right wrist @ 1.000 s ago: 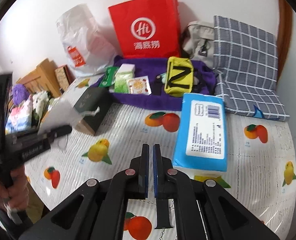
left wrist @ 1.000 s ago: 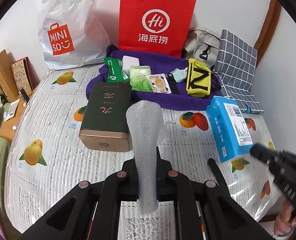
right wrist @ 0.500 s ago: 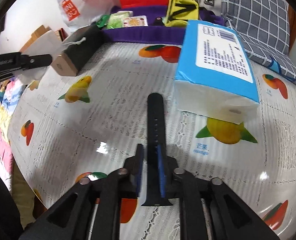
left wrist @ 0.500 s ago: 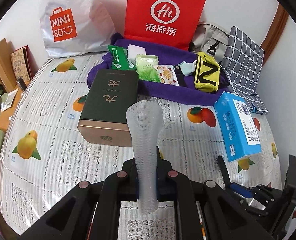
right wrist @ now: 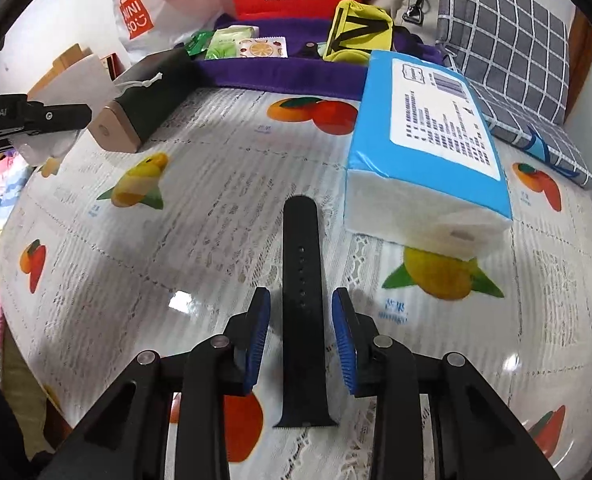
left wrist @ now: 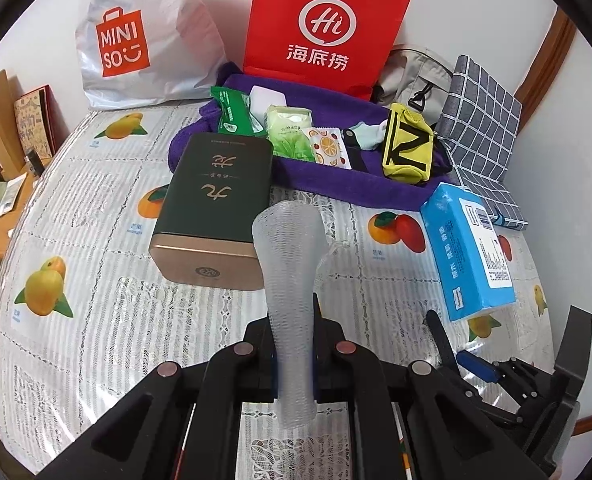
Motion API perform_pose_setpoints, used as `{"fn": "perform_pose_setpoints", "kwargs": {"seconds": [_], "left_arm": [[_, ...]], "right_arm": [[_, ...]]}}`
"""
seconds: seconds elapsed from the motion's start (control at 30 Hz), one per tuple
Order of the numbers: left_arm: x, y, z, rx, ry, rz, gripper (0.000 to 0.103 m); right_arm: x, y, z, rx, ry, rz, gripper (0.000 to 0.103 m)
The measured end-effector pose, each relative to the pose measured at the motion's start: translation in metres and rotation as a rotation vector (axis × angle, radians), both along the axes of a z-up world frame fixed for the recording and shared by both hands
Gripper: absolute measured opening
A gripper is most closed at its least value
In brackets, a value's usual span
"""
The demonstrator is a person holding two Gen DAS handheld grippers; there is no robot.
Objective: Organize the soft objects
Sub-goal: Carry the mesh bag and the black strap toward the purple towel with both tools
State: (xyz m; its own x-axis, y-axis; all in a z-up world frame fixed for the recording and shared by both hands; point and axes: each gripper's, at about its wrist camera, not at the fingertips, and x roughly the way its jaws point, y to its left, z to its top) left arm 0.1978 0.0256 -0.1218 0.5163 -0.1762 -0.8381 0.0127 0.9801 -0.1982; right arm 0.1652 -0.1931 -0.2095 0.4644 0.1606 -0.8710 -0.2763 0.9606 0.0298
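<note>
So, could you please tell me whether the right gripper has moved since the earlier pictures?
Yes: the right gripper dropped toward the fruit-print tablecloth beside the blue tissue pack, jaws opening around the black strap.

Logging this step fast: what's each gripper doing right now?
Left gripper: shut on the translucent ribbed mesh sleeve.
Right gripper: open, jaws just widened; the black perforated watch strap lies untouched between them on the fruit-print tablecloth.

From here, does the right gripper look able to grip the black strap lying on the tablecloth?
Probably yes. The right gripper has just been opening; its jaws now straddle the black strap without pressing it, and nothing lies between pads and strap. The tissue pack sits clear.
</note>
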Motion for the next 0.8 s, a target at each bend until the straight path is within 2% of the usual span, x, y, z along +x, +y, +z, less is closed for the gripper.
{"fn": "perform_pose_setpoints", "kwargs": {"seconds": [0.1,0.17,0.2,0.4,0.8], "left_arm": [[0.000,0.003,-0.002,-0.008,0.004,0.003,0.010],[-0.001,0.005,-0.002,-0.012,0.004,0.006,0.010],[-0.001,0.006,-0.003,-0.015,0.004,0.007,0.010],[-0.002,0.008,0.001,-0.019,-0.007,0.002,0.010],[0.002,0.015,0.028,0.002,-0.067,0.006,0.010]], "right_arm": [[0.001,0.000,-0.001,0.009,-0.032,-0.008,0.031],[0.001,0.001,-0.001,0.004,-0.045,-0.008,0.022],[0.000,0.002,-0.001,-0.001,-0.046,-0.006,0.021],[0.001,0.007,0.008,-0.017,-0.011,0.011,0.020],[0.008,0.013,0.065,0.077,-0.109,0.030,0.020]]}}
